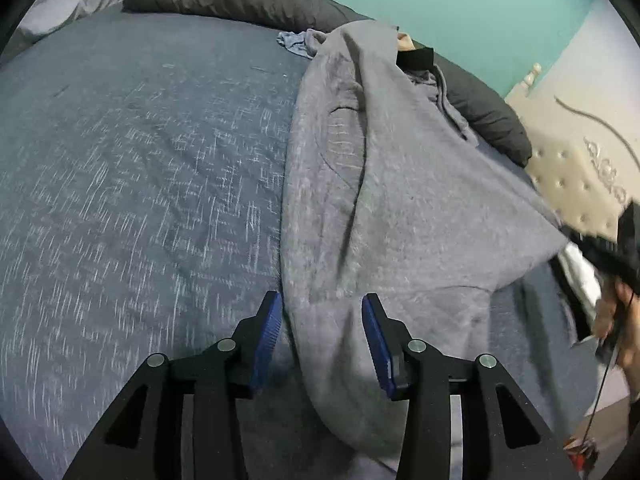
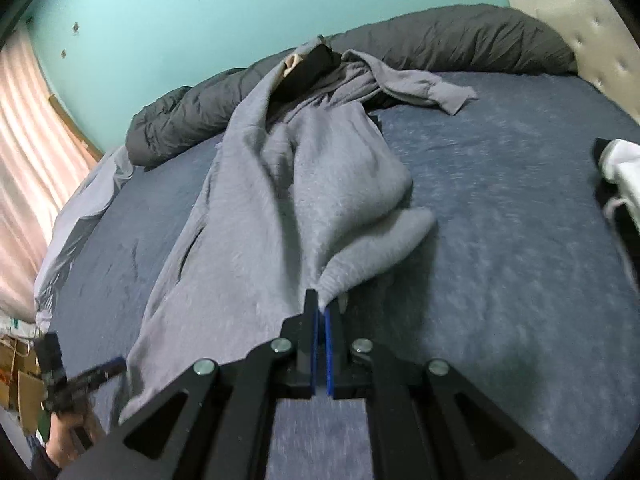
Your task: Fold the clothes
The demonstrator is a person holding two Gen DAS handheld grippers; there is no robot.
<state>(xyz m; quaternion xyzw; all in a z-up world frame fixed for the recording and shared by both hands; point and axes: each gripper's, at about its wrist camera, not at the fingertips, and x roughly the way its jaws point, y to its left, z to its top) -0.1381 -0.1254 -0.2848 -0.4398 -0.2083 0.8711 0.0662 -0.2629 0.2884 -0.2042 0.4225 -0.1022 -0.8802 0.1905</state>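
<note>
A long grey fleece garment [image 1: 384,208] lies stretched along the blue bed sheet [image 1: 140,160]. My left gripper [image 1: 322,314] is open, its blue pads [image 1: 269,326] set wide on either side of the garment's near end. In the right wrist view the same garment [image 2: 280,200] runs away toward the far edge of the bed. My right gripper [image 2: 322,306] is shut on a bunched corner of it, lifted slightly off the sheet [image 2: 500,260]. The left gripper [image 2: 100,372] shows blurred at lower left, at the garment's edge, held by a hand [image 2: 68,436].
A dark grey duvet [image 2: 460,36] is rolled along the far side of the bed. More clothes [image 2: 316,68] are heaped at the garment's far end. A white and black garment [image 2: 620,172] lies at the right. A padded headboard [image 1: 576,160], a pink curtain [image 2: 28,160] and a teal wall surround the bed.
</note>
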